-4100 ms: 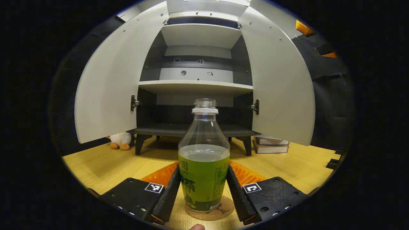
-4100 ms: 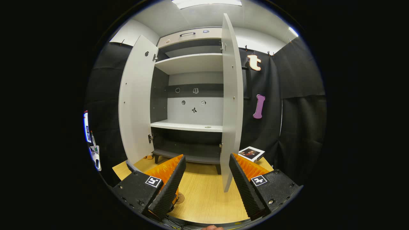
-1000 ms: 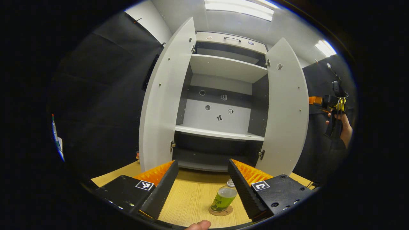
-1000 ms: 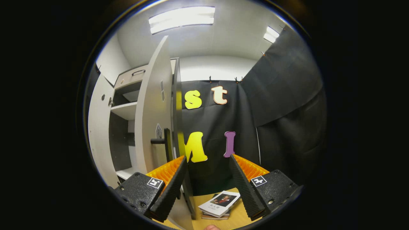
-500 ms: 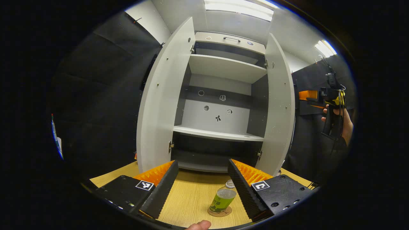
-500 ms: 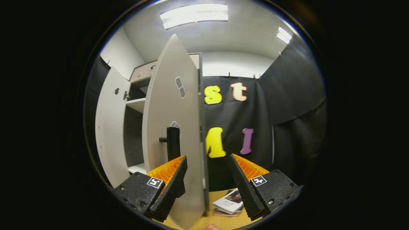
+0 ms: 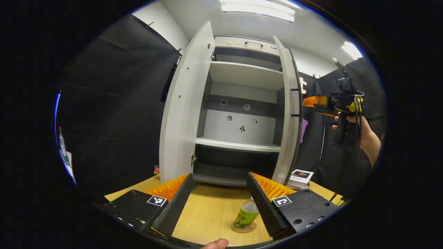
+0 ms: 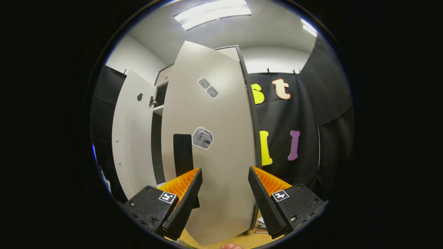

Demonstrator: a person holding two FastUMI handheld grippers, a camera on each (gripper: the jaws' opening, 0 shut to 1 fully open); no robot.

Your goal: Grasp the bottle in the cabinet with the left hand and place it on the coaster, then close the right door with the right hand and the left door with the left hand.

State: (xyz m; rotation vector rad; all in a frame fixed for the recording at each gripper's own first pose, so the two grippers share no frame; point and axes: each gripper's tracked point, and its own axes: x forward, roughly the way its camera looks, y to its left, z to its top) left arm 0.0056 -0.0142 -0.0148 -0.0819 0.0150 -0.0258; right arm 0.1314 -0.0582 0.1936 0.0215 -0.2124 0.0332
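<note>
The right door [image 8: 214, 145] has swung further toward shut than half a second ago, its outer face now square to the right gripper [image 8: 223, 193], whose fingers are spread and hold nothing. The bottle [image 7: 246, 215] stands on the coaster [image 7: 243, 228]. The left gripper [image 7: 218, 204] is open too. Both doors look light and stiff; a flat push near the handle [image 8: 182, 155] should do.

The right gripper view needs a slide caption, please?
Open right gripper faces the partly closed right door.
</note>
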